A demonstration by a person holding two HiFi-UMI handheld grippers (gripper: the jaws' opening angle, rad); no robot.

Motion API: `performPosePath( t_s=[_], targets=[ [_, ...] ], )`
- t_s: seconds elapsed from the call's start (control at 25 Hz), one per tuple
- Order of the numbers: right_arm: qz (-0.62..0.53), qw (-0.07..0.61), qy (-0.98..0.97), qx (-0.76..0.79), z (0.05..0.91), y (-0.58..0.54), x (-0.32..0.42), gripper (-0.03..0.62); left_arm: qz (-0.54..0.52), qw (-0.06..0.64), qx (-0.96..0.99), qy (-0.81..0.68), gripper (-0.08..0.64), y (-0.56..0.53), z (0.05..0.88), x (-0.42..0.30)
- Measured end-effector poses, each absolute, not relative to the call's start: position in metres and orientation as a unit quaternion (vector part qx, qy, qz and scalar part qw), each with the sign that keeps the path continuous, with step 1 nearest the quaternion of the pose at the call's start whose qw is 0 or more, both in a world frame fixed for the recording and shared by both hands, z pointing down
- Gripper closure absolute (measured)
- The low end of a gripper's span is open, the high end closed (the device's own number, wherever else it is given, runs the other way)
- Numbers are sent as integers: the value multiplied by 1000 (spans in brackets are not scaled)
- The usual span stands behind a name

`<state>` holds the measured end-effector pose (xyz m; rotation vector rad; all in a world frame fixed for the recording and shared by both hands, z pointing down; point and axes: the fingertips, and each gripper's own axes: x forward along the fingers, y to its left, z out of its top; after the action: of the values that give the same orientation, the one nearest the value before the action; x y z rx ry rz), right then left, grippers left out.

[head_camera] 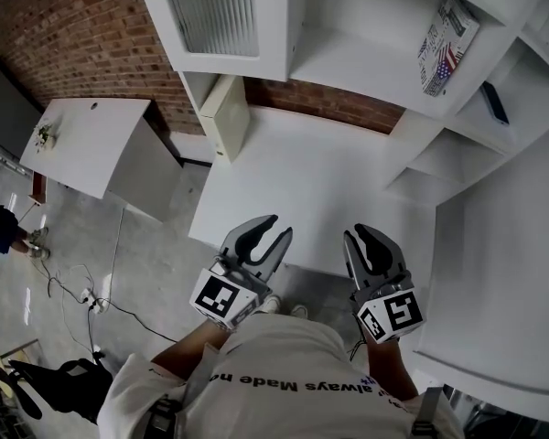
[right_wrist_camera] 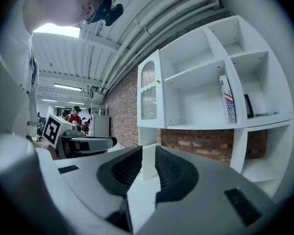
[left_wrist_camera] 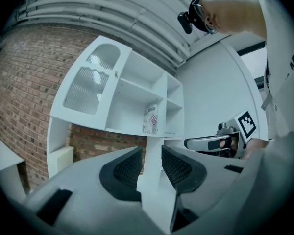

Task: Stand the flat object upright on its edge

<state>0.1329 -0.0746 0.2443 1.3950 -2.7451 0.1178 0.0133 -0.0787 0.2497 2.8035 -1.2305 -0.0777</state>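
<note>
The flat object (head_camera: 448, 44) is a thin book-type thing with a white cover, a red-white-and-blue flag print and some small lettering I can't read from here. It's already up on its edge, not lying flat. It sits inside an open shelf compartment (head_camera: 348, 62), way over at that compartment's 3 o'clock end, bottom edge on the shelf board. In the head view it's up around 1 o'clock and looks a bit tilted. In the right gripper view it's out at about 3 o'clock, pretty much vertical, top maybe tipped slightly toward 11. Can't tell if it's leaning on anything.
</note>
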Motion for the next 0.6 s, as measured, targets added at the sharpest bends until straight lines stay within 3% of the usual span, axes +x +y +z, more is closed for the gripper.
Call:
performPosePath(
  t_s=[0.6],
  targets=[
    [32, 27, -886, 462, 237, -55, 144, 515, -34, 46, 914, -401, 434, -70, 243, 29]
  ],
)
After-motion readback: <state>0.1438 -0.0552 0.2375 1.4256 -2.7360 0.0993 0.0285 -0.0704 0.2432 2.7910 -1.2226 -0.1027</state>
